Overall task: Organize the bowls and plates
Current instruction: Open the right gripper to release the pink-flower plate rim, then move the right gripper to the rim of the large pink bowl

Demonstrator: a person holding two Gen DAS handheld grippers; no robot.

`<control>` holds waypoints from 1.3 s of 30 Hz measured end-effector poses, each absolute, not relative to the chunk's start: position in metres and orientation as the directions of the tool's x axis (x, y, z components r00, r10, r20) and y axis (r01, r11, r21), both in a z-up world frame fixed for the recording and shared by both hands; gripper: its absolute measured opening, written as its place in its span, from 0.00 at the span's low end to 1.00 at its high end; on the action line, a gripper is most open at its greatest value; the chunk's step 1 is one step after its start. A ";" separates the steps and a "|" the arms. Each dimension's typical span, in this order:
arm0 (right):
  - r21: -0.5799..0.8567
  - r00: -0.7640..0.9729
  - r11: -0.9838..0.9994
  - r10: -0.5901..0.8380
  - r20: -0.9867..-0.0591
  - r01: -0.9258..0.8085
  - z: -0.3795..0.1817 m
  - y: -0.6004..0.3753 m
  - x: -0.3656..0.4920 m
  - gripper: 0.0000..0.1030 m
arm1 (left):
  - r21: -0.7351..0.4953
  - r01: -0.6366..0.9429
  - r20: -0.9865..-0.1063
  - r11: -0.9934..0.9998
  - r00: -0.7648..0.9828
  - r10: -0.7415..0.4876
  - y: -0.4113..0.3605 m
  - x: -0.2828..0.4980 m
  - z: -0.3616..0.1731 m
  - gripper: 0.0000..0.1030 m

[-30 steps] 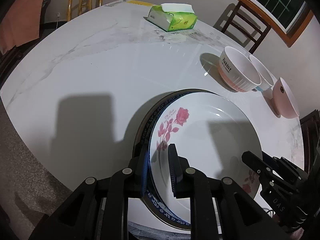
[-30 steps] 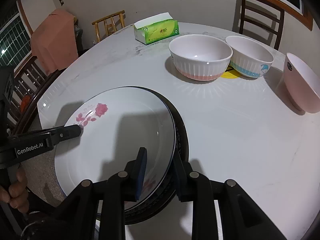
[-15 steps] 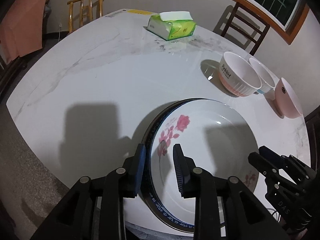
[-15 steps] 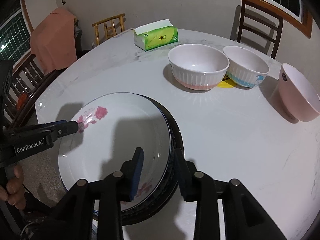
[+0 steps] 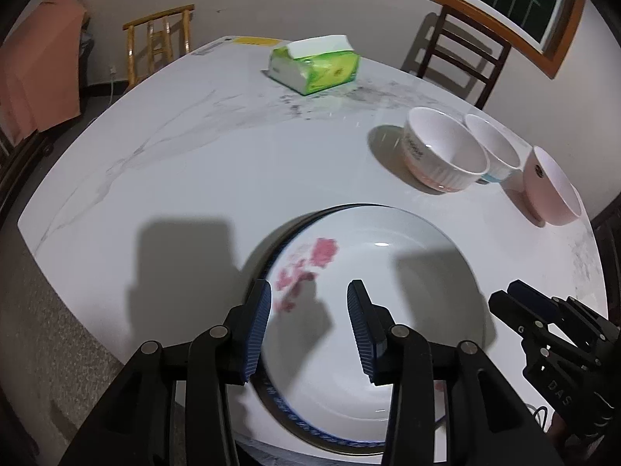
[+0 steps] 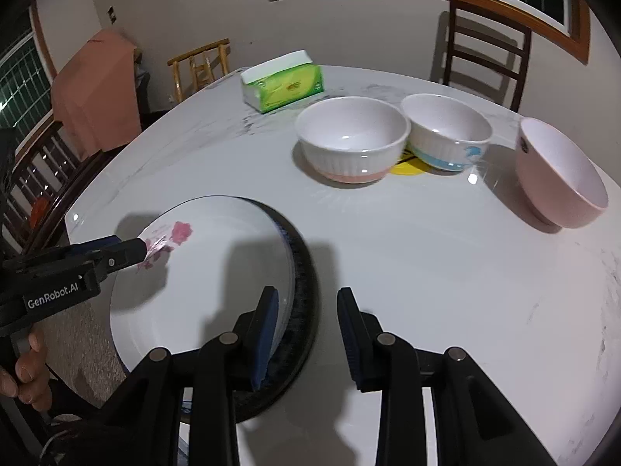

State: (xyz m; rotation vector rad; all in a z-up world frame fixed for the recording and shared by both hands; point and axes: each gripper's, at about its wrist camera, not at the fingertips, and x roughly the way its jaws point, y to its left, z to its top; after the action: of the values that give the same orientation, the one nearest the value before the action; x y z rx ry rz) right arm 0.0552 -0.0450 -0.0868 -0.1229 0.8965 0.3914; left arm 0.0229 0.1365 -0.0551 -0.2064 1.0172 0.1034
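green tissue pack, marble table, chairs

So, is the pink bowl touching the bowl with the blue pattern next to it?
Apart. The right wrist view shows a strip of bare table between the pink bowl and the blue-patterned bowl.

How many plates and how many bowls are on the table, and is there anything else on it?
Plates: 2, the white rose-patterned plate lying on the dark blue-rimmed plate
Bowls: 3, the white ribbed bowl with a pink base, the white ribbed bowl with a blue base, the pink bowl
Tissue packs: 1, the green tissue pack
Total: 6
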 end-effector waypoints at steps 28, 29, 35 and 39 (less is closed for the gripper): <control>0.135 0.626 0.989 0.147 -0.766 -0.067 -0.062 -0.236 0.084 0.31 | -0.114 0.113 -0.866 0.987 0.475 -0.155 -0.018 0.092 -0.039 0.45; 0.139 0.631 0.989 0.144 -0.762 -0.057 -0.058 -0.244 0.088 0.31 | -0.118 0.119 -0.867 0.986 0.471 -0.161 -0.022 0.095 -0.037 0.45; 0.163 0.662 0.987 0.117 -0.741 0.007 -0.032 -0.284 0.118 0.33 | -0.131 0.135 -0.859 0.982 0.479 -0.181 -0.048 0.121 -0.021 0.45; 0.183 0.666 0.983 0.118 -0.737 0.028 -0.022 -0.303 0.138 0.34 | -0.172 0.135 -0.860 0.976 0.463 -0.215 -0.065 0.143 -0.012 0.45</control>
State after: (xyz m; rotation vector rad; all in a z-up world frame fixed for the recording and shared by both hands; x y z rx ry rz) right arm 0.1378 -0.3034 -0.0219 0.1845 0.8417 0.0510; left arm 0.1429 -0.0646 -0.0119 -0.0830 1.0682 -0.2155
